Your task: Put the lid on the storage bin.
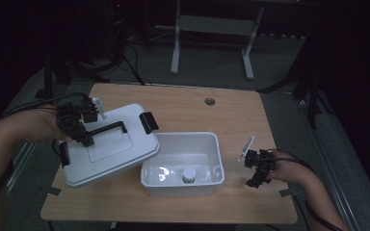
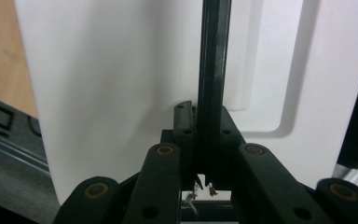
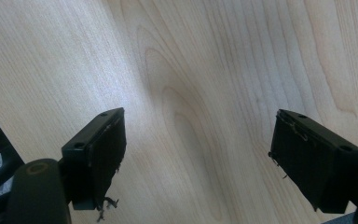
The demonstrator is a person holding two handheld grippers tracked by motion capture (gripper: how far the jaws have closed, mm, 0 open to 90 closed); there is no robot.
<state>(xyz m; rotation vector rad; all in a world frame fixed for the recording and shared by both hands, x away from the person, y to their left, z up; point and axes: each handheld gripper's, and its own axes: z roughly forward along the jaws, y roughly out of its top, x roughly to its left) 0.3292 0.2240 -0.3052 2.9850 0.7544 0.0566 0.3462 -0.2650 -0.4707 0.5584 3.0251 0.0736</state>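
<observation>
No brand, label or writing can be read on any thing here; the light is dim. The lid (image 1: 108, 147) is of smooth white plastic, rectangular with rounded corners, with a shallow sunken panel in its middle, a thin black handle (image 1: 107, 129) across this panel and a black latch (image 1: 149, 122) at its far end. It is tilted and seems to be lifted from the bench (image 1: 231, 110), left of the box, with its near right corner over the left rim of the box. The left gripper (image 1: 84, 137) has its jaws pressed together on the black handle; in the left gripper view the dark bar (image 2: 212, 70) stands straight up between the two black fingers (image 2: 182, 123), with the white lid surface (image 2: 112, 84) behind it. The box (image 1: 214, 142) is white plastic too, open, rectangular with rounded rim and glossy walls, and it stands on the bench near the front edge. Inside it, close to the near wall, there is a small round thing with a white cap (image 1: 189, 174); probably a little bottle, but it is too small to tell. The bench is of pale wood with a clear grain and has a small grey round insert (image 1: 209, 101) near the far edge. The right gripper (image 1: 251, 168) is at the right of the box, apart from it, its jaws spread with nothing between them; the right gripper view shows its flat black pads (image 3: 109, 154) over the bare wood (image 3: 200, 93)
</observation>
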